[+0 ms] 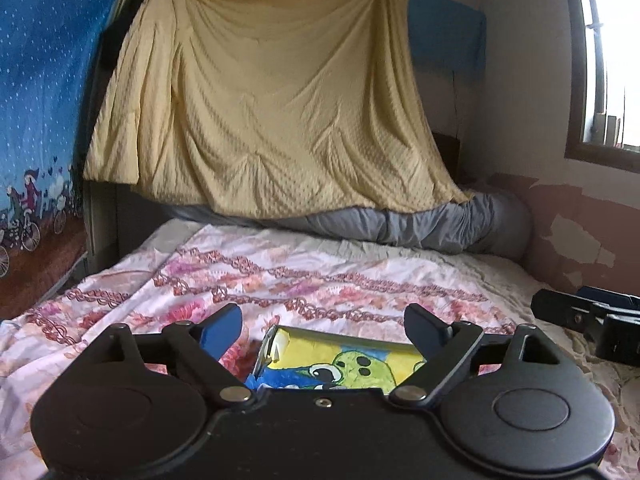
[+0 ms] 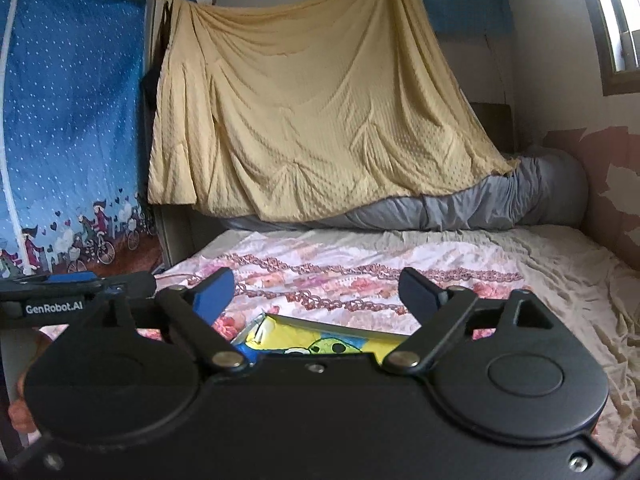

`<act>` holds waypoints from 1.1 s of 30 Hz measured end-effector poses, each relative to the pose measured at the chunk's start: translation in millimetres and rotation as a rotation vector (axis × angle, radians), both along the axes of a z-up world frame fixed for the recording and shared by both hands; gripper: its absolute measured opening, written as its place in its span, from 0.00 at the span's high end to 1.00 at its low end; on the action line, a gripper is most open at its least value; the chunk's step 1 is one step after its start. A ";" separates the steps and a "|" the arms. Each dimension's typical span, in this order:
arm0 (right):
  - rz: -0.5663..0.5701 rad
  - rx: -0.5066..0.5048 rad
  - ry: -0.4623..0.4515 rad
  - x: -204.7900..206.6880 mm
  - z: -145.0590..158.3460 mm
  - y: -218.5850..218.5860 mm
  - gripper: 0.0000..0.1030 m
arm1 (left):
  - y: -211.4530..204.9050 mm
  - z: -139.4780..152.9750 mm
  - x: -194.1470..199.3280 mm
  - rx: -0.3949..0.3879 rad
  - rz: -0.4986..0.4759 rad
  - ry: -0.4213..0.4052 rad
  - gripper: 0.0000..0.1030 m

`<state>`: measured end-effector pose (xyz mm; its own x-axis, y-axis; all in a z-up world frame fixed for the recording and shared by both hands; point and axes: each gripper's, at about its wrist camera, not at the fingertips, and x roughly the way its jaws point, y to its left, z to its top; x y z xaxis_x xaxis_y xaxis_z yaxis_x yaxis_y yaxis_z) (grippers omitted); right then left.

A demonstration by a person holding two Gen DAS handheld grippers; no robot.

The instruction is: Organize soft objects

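1. Left wrist view puts the cushion, a yellow and blue one with a green cartoon face, flat on the bedsheet, low between our left gripper fingers and partly hidden under the gripper body.
2. Right wrist view shows the same cushion low between the right gripper fingers, its near part hidden by the body.
3. We hold both grippers low over the bed, nearly level, pointing toward the yellow blanket hung at the far end and the grey duvet rolled beneath it.
4. Our grippers sit side by side: the right one shows at the right edge of the left view, the left one at the left edge of the right view.
5. Left jaws stand wide apart and hold nothing; whether the fingers touch the cushion we cannot tell.
6. Right jaws are equally spread and empty, fingers above the sheet.
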<state>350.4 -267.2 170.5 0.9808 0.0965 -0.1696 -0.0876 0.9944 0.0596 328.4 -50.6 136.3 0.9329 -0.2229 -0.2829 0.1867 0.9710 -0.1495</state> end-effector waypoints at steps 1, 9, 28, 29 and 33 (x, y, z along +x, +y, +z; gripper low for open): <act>0.000 0.001 -0.006 -4.7 1.2 -0.9 0.12 | 0.4 2.3 -5.7 -0.004 0.002 -0.010 0.09; 0.001 -0.007 -0.053 -19.0 -1.1 2.7 0.01 | 0.4 11.1 -40.3 -0.039 0.023 -0.062 0.03; -0.037 0.131 -0.077 -69.9 -35.8 -2.3 0.01 | 14.2 -13.0 -125.6 -0.006 0.093 -0.121 0.01; -0.041 0.135 -0.073 -71.9 -39.5 -1.3 0.01 | 15.2 -15.1 -129.2 -0.004 0.095 -0.123 0.01; -0.057 0.116 -0.065 -82.2 -49.6 5.2 0.01 | 21.0 -27.0 -148.8 -0.006 0.100 -0.119 0.01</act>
